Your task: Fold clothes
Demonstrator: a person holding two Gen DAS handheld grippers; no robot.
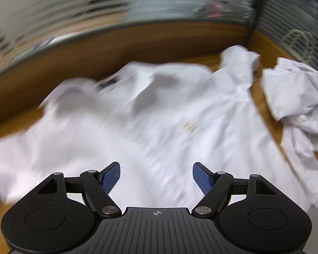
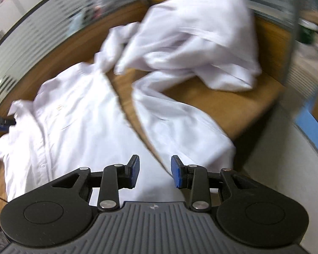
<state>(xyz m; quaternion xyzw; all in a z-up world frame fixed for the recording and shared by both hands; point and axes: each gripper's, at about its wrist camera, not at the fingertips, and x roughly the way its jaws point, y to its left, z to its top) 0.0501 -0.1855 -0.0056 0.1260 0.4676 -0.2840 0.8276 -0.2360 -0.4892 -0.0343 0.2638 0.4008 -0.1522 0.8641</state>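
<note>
Tabletop [image 2: 212, 103] carried white shirt [image 1: 159, 114] spread flat at centre; crumpled second shirt [image 2: 197, 38] at 1 o'clock, sleeves near touching, could snag and drag. Left gripper [image 1: 156, 178] wide open, empty; right gripper [image 2: 155, 171] part open, empty.

I'm looking at what seems an office: frosted striped glass partitions [image 1: 290, 14] are running behind the wooden table [image 1: 137, 40], a grey floor [image 2: 286, 169] is showing beyond its edge, and blurred desk clutter is showing through the glass.
</note>
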